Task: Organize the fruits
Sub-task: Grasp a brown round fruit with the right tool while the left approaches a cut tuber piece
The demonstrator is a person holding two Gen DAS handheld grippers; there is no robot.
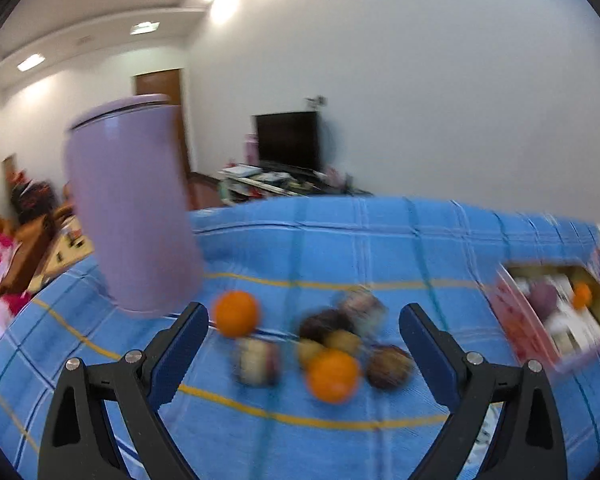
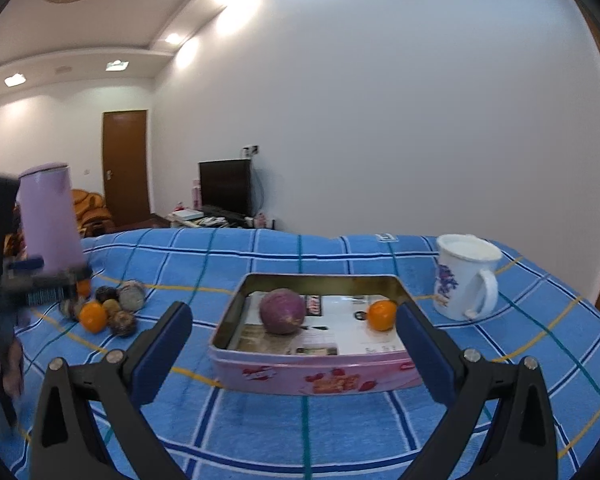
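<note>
Both tongs gape wide, empty. Left gripper, lower centre, frames a round orange fruit; the tall lilac canister at left could topple if bumped. Right gripper faces the pink rectangular tin.

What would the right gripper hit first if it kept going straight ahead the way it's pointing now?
Most likely the pink tin: the open right gripper points at it, its near wall between the fingers. Inside, a purple fruit and an orange lie behind that wall. Depth is uncertain.
</note>
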